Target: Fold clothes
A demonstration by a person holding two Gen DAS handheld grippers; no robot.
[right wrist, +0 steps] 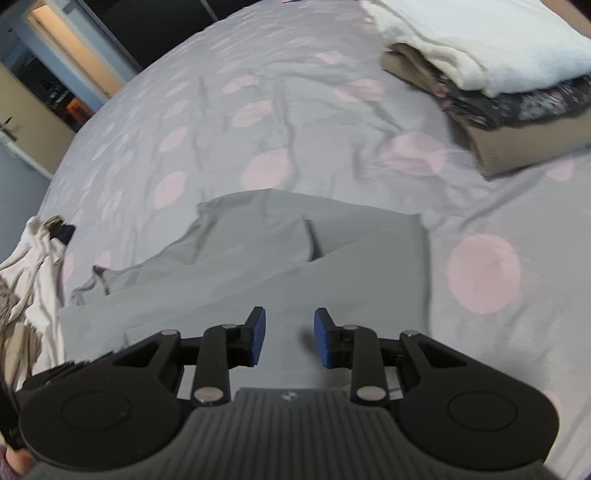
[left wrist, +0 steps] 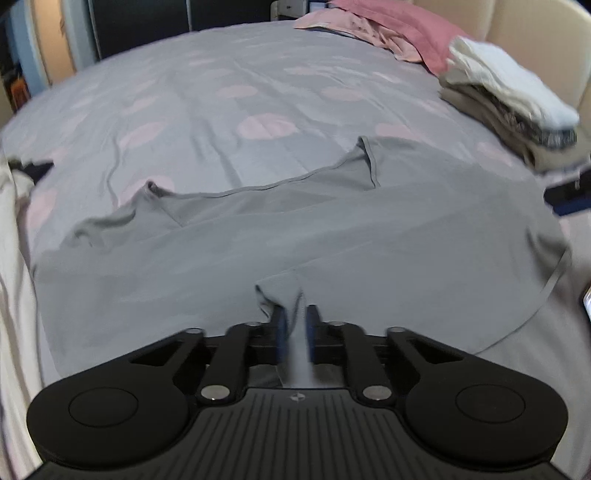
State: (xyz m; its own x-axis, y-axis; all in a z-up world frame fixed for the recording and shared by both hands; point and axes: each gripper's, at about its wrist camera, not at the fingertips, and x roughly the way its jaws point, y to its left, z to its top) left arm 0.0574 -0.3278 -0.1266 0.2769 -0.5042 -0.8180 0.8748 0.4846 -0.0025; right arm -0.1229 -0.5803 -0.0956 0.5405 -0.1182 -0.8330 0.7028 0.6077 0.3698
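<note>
A: What do we record as the work surface?

B: We record a bed with a grey bedsheet (left wrist: 229,74) printed with pink dots. It fills both wrist views.

A: Where is the garment under work?

B: The grey T-shirt (left wrist: 332,229) lies spread on the near part of the sheet, neckline facing away from us. One sleeve on the far left is crumpled. In the right wrist view the same shirt (right wrist: 332,258) shows a fold ridge across its middle.

A: What else rests on the bed?

B: We note a stack of folded clothes (left wrist: 509,107) at the far right, a white item on top, with dark patterned and tan items below. Pink bedding (left wrist: 391,26) lies at the far end. A pale crumpled garment (right wrist: 26,280) sits at the left edge.

A: Left gripper condition?

B: The left gripper (left wrist: 295,317) has its fingers clenched on a pinch of the T-shirt's near hem; cloth rises between the blue pads.

A: Right gripper condition?

B: The right gripper (right wrist: 289,332) hangs over the shirt with fingers released, pads apart, nothing between them.
</note>
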